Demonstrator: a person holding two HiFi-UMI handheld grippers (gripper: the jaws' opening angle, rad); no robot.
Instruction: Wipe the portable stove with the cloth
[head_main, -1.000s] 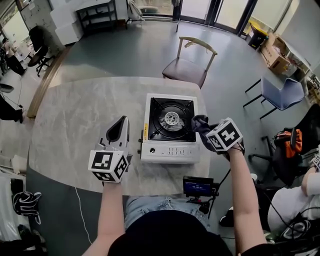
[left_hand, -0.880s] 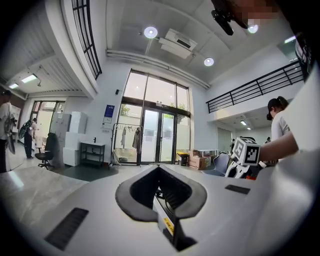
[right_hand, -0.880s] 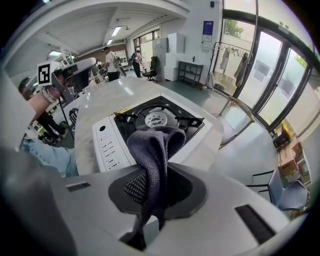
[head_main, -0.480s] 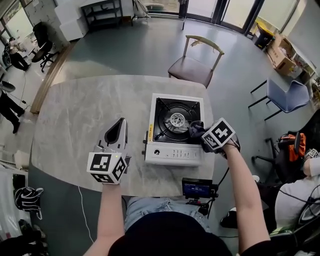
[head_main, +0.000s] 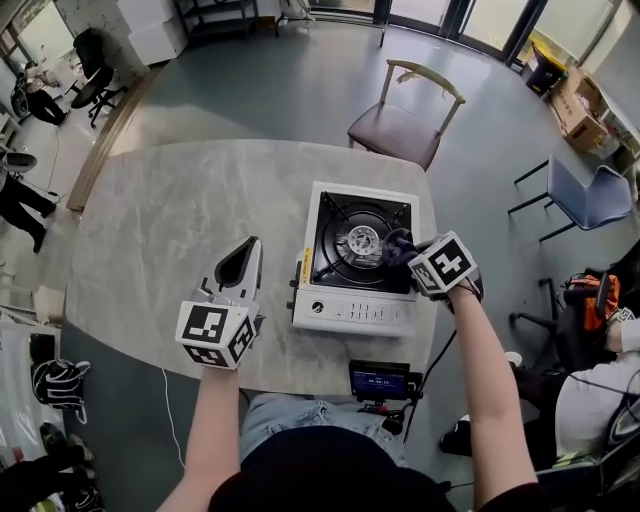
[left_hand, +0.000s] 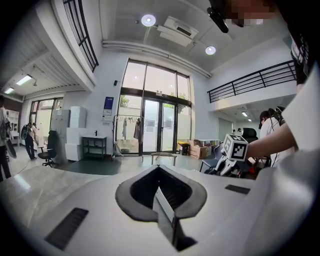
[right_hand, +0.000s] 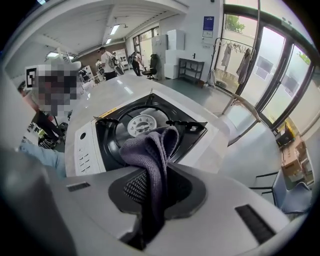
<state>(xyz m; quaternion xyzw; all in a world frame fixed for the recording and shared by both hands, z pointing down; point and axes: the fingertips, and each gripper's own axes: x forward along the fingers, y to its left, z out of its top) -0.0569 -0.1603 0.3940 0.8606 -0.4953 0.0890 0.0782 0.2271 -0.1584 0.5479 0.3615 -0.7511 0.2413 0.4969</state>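
Wipe step apparently beginning: right tongs (head_main: 408, 256) clamped on the cloth (right_hand: 150, 145) at the portable stove (head_main: 352, 305) right rim, left tongs (head_main: 243, 265) closed empty over the bench (head_main: 150, 230); next move likely requires pressing and sweeping the cloth across.

Cloth (right_hand: 150, 150) tail out of sight between the jaws.

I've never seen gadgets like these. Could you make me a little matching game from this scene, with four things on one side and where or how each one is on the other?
1. cloth
2. portable stove
3. left gripper
4. wooden chair

A. shut, holding nothing, over the table
B. on the floor beyond the table
C. clamped in the right gripper
D. on the table, near its right edge

Pairs: 1-C, 2-D, 3-A, 4-B.
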